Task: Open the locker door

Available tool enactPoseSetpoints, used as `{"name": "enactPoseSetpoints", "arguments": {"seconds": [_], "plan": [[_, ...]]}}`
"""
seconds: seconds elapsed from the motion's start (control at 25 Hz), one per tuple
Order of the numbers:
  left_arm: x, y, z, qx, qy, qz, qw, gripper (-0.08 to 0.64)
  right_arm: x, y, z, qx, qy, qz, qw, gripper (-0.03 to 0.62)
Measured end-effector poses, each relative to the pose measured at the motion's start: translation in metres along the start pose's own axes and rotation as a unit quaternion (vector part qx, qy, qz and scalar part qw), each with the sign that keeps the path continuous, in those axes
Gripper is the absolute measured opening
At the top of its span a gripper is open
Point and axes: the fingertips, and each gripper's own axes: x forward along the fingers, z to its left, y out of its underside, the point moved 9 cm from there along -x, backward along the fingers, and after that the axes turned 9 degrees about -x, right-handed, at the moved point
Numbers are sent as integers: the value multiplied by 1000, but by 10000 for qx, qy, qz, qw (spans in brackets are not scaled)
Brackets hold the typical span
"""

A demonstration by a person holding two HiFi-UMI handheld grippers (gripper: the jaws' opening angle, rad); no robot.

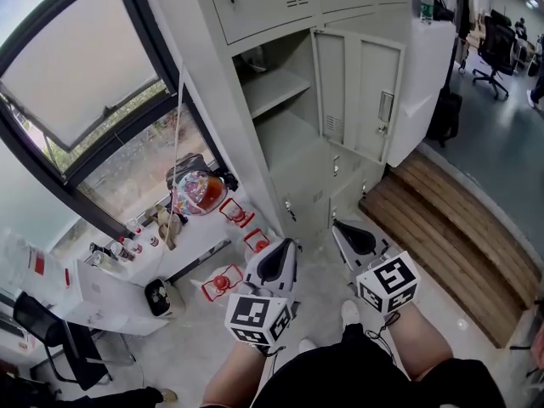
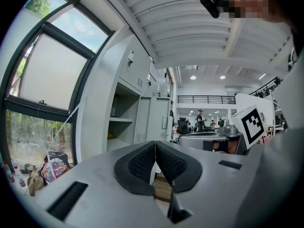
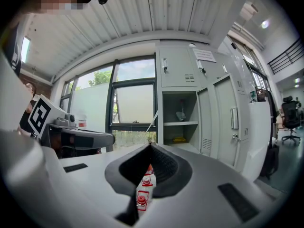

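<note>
Locker door (image 1: pixel 358 99) stands swung wide, hinged on the right of its compartment (image 1: pixel 274 100), with its inner face turned toward us and its handle plate near the free edge. We count one open door; the doors in the row above it are shut. Inside the compartment one shelf (image 1: pixel 274 86) splits the space into two levels. From the right gripper view we make out one grey item (image 3: pixel 182 115) on the upper level and one yellow item (image 3: pixel 179 139) lying on the lower; we cannot tell what either is.

We hold two claws low, well short of the locker. The left claw (image 1: pixel 285 246) has its pads pressed together with nothing between them, and the right claw (image 1: pixel 340 226) is likewise closed on nothing.

To the left, under the window, a white tabletop (image 1: pixel 191 236) carries three small red-and-white items (image 1: pixel 237 212) and one colourful bag (image 1: pixel 197 192).
</note>
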Motion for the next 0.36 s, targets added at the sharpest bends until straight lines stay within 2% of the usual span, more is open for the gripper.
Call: {"name": "enactPoseSetpoints", "arguments": {"seconds": [0.36], "plan": [[-1, 0, 3, 5, -5, -16, 10000, 17, 2, -1, 2, -20, -5, -17, 10000, 54]]}}
